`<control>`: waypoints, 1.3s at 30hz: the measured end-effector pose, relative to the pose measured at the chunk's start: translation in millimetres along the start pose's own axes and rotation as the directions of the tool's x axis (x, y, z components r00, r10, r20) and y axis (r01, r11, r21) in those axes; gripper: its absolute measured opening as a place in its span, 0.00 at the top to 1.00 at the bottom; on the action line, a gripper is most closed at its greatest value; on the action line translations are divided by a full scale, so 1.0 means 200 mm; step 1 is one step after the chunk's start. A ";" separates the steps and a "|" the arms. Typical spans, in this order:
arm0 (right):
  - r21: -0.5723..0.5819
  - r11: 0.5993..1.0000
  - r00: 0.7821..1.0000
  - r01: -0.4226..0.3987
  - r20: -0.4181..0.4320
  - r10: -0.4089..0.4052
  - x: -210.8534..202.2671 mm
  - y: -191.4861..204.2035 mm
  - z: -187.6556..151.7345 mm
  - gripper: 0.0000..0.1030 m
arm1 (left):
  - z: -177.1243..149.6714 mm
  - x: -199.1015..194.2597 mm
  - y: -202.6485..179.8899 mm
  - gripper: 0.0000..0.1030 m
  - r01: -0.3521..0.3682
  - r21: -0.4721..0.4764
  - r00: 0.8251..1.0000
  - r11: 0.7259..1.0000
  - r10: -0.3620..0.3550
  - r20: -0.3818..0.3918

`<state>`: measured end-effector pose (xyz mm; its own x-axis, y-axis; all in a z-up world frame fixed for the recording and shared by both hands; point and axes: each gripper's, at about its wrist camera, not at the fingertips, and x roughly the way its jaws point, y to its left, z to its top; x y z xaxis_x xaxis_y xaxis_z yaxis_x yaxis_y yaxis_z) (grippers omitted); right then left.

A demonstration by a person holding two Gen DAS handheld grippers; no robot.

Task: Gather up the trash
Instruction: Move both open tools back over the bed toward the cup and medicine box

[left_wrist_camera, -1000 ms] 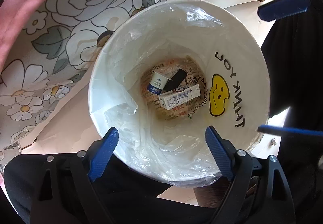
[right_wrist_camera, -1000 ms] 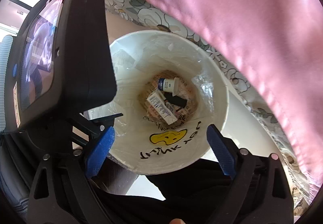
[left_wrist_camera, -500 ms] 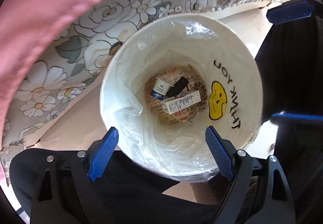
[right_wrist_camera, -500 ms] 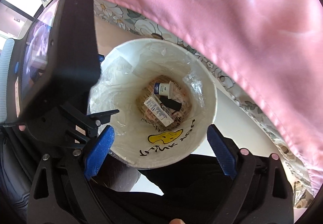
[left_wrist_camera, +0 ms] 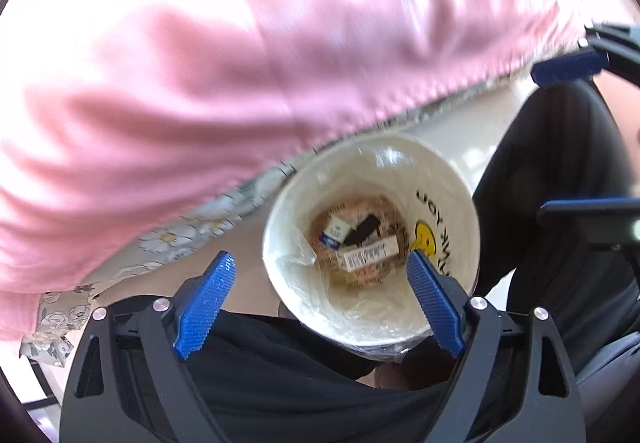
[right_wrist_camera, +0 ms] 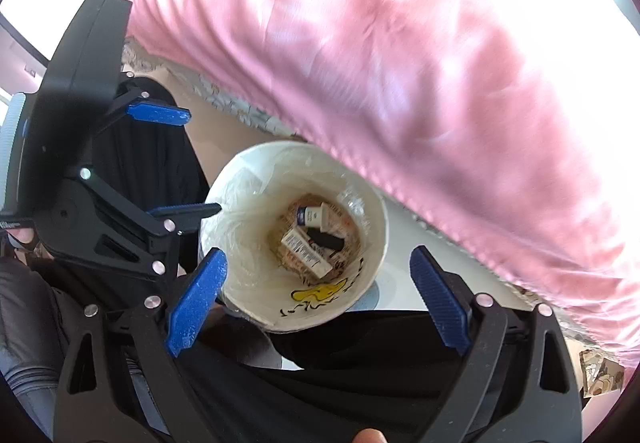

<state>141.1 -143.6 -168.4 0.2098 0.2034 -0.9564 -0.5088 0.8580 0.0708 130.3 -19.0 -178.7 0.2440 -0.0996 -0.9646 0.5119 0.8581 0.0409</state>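
- Down on the floor, beside the bed, stands the trash bin (left_wrist_camera: 448, 179), white, lined with a clear plastic bag (left_wrist_camera: 308, 283) that bears a yellow smiley and black lettering on its inner wall.
- At its bottom lies the collected trash: a white box with a barcode (left_wrist_camera: 370, 253), a small blue-and-white carton (left_wrist_camera: 334, 233), and a black item (left_wrist_camera: 362, 229), all resting on printed paper (left_wrist_camera: 384, 205).
- Left gripper (left_wrist_camera: 320, 295) hangs above the bin's near rim, pointing steeply down; jaws spread wide, nothing between the pads, clear of the bag.
- Right gripper (right_wrist_camera: 316, 297) hangs over the same bin from the other side; jaws likewise wide apart and empty. From its view the left gripper shows at the left, also spread.
- Pink blanket (left_wrist_camera: 248, 55) drapes over the bed edge and overhangs the far rim of the bin; a floral sheet (left_wrist_camera: 192, 235) shows beneath it.
- Dark clothing of the person (left_wrist_camera: 304, 375) fills the lower part of both views.
- Judgement: both hands empty, trash already in the bin; any further pieces are out of view.
- Risks: the liner sits loose and crumpled, so a finger dipping back in could snag it and drag it out. The two grippers are close together; they could knock each other or tip the bin. The overhanging blanket could catch on a jaw.
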 end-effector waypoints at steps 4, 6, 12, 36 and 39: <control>0.013 0.999 0.999 0.037 0.034 -0.037 -0.11 -0.03 0.03 0.12 | 0.06 -0.11 0.06 0.13 -0.015 -0.031 0.999 0.999 0.017 0.048; 0.026 0.998 0.997 0.062 0.047 -0.064 -0.15 -0.06 0.04 0.12 | 0.09 -0.16 0.09 0.12 -0.035 -0.047 0.997 0.998 0.038 0.069; 0.040 0.995 0.989 0.093 0.113 -0.097 -0.31 -0.13 0.09 0.12 | 0.20 -0.28 0.18 0.12 -0.053 -0.090 0.990 0.994 0.064 0.122; 0.086 0.990 0.946 0.114 0.295 -0.135 -0.62 -0.57 0.42 0.12 | 0.69 -0.52 0.37 0.12 -0.142 -0.142 0.956 0.980 0.173 0.235; 0.074 0.989 0.934 0.129 0.325 -0.146 -0.63 -0.61 0.47 0.12 | 0.75 -0.52 0.40 0.12 -0.145 -0.146 0.957 0.978 0.177 0.231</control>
<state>256.0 -229.4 -30.0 0.5419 0.2179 -0.8117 -0.4146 0.9094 -0.0327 269.5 -15.9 -35.9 0.5144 -0.0602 -0.8554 0.3448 0.9279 0.1421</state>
